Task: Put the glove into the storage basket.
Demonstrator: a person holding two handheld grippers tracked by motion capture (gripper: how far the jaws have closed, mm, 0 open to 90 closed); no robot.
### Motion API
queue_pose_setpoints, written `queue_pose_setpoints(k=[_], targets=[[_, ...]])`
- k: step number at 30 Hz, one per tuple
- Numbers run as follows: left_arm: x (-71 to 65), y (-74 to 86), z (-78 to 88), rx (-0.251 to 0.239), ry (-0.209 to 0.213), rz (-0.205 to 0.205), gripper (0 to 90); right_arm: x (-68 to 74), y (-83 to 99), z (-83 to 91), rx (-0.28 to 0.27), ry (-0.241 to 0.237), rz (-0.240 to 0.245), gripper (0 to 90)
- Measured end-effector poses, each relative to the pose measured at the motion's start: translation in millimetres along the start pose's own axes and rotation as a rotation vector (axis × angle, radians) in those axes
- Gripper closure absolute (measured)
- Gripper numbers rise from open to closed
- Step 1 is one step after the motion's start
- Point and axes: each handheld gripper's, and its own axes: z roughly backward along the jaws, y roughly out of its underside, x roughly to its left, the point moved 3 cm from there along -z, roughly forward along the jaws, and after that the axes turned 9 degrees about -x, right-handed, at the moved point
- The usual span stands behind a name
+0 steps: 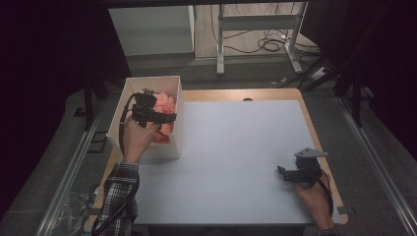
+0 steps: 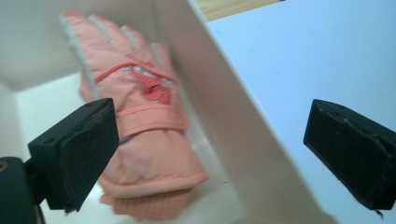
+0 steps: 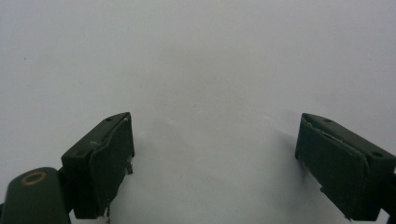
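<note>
Black pads of left tongs [image 2: 212,154] stand wide w/ nothing gripped, hovering over white box [image 2: 243,140]. Pink glove [image 2: 144,135] lies inside box, against its wall, fingers pointing away, cuff nearest; apart from pads. Box sits at bench's [image 1: 236,157] left edge. Right tongs [image 3: 224,168] also wide, empty, low over bare bench surface near right side, well apart from box.
</note>
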Motion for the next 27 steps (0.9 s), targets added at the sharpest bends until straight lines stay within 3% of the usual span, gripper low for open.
queue_pose_setpoints(k=[13, 27], targets=[[-52.7, 3.0, 6.6, -0.034, 0.122, -0.116, 3.0, 0.1, -0.1, 0.0, -0.002, 0.001, 0.003, 12.0], [-108.2, 28.5, 1.1, -0.051, 0.252, -0.214, 2.7, 0.1, 0.0, 0.1, 0.000, 0.001, 0.004, 12.0]])
